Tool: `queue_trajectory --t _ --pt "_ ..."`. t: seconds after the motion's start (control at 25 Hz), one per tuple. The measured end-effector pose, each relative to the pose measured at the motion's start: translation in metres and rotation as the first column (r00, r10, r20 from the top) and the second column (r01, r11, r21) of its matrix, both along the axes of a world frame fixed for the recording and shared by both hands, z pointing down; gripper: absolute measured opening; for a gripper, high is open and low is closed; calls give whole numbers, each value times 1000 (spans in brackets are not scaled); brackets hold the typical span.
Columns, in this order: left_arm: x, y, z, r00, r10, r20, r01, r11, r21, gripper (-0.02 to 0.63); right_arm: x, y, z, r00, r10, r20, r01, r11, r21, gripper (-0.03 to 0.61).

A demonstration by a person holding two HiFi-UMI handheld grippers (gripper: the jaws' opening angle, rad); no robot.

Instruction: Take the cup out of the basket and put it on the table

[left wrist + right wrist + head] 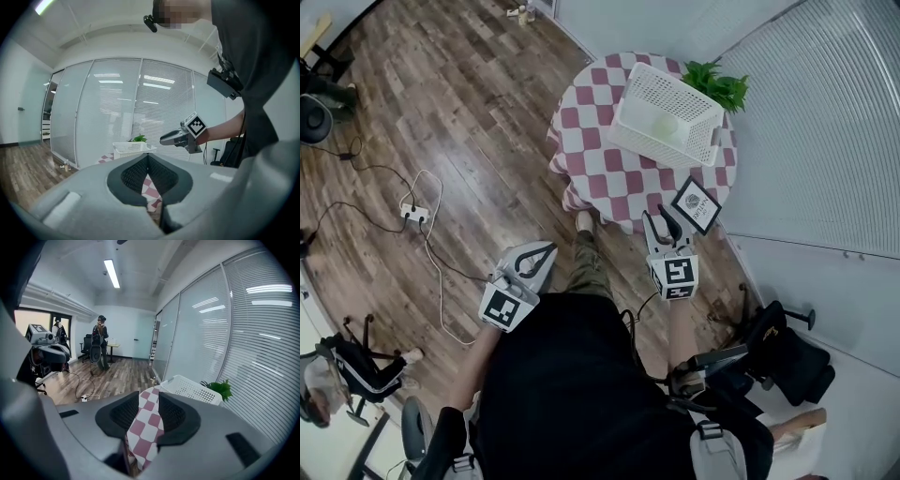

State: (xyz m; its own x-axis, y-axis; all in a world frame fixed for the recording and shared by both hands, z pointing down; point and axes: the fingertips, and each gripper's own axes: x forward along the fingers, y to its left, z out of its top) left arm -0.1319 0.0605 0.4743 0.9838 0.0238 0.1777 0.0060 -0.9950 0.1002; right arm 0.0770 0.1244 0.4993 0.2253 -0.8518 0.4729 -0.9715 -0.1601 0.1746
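my right claw (654, 213) (149, 395) stands with its jaws apart; nothing is between them, only the checked cloth of the table (600, 159) showing through the gap. it sits at the near edge of the table, just beside a framed card (695, 204) lying to its right. the cup (664, 125), pale green, lies inside the white basket (694, 98) (192, 389), straight ahead of this claw and well apart from it, on the far half of the table. from the right gripper view the basket wall hides the cup. a green plant (717, 86) stands just behind the basket. my left claw (548, 248) (147, 155) has its jaw tips meeting with nothing held; it is short of the table, over the wooden floor, and the basket (130, 147) lies ahead of it, further off than from the right claw.
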Motion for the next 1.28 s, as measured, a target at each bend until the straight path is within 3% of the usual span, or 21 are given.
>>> queue_trajectory --t 0.32,0.56,1.0,1.28 --pt "18 -1 3 999 -25 43 26 999 -28 6 39 -22 6 999 -21 26 22 999 -45 182" --pt "39 0 3 997 -39 72 39 999 -6 6 73 -32 14 997 -39 61 43 997 -66 227" --pt "65 -8 6 991 -98 91 100 995 -12 6 134 -64 15 992 -105 67 112 987 -117 236" --pt "86 -13 9 986 -131 105 132 991 4 6 176 -82 32 981 -159 111 179 965 -194 236"
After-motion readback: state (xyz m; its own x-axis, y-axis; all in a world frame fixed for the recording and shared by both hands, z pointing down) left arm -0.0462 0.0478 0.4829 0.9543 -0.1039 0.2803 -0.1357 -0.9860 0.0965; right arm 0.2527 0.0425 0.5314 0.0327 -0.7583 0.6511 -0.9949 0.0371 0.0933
